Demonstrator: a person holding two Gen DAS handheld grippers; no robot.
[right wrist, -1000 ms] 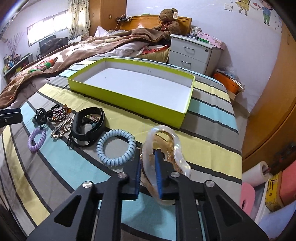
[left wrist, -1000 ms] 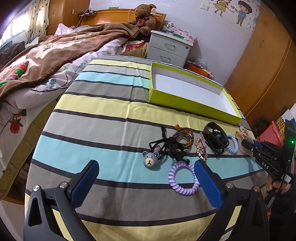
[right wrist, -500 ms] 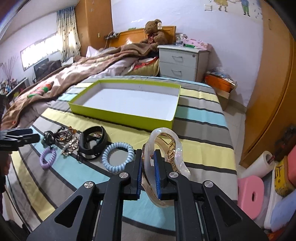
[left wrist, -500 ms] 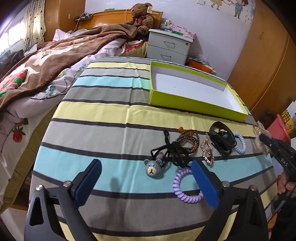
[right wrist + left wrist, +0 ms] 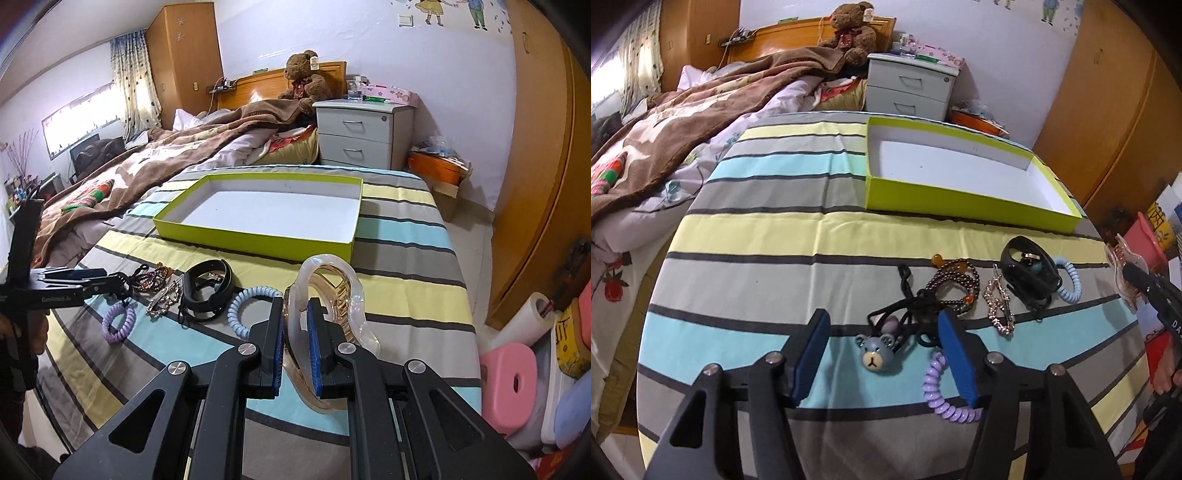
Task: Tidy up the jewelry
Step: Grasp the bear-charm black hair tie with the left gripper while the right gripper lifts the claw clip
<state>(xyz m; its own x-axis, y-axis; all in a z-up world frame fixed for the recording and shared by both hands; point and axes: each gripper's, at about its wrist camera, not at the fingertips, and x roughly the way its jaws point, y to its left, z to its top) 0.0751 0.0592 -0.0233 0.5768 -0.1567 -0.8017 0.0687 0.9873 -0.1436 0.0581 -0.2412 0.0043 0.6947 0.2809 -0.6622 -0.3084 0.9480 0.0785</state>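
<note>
Our right tongs (image 5: pixel 295 334) pinch a clear hair claw (image 5: pixel 328 291) above the striped bench (image 5: pixel 775 236), near the empty green box (image 5: pixel 258 236). Our left tongs (image 5: pixel 882 347), jaws just closing but still apart, straddle the bear hair tie (image 5: pixel 875 356), not yet touching. We should carry the claw over the box wall before releasing, and close squarely on the bear, clear of the purple coil (image 5: pixel 942 391).

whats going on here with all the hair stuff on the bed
A person is sorting accessories with two handheld tools. The right tool is shut on a translucent pink claw hair clip, lifted off the striped sheet. The left tool, its jaws just closing, straddles a grey bear-face hair tie. The lime-green shallow box holds nothing yet.
</note>
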